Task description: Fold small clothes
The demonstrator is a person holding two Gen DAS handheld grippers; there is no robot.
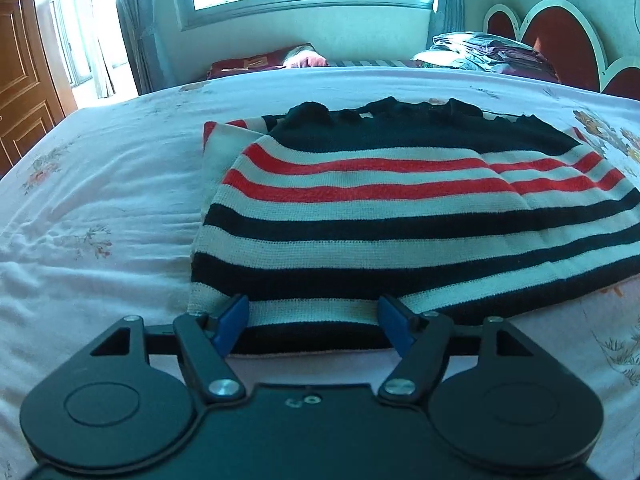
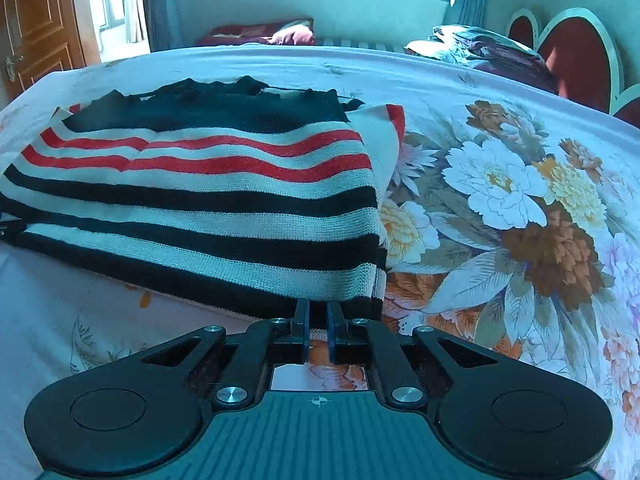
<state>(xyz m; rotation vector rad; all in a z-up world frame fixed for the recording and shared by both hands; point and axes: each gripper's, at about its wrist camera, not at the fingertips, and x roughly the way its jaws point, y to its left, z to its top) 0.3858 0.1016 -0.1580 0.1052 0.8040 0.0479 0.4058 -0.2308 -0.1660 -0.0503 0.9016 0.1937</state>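
The striped black, white and red knitted sweater lay at twelve o'clock, stripes running crosswise; right hand-held gripper pinched its near hem, left hand-held gripper gaped around it.

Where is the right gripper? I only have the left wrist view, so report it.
Observer: The right gripper is at the near hem of the striped sweater, close to its right corner.
Operator: Give me its jaws.
Observer: Nearly together, apparently pinching the black hem band.
Operator: Report what lies right of that corner.
Observer: The bedsheet, printed there with large white and brown flowers.
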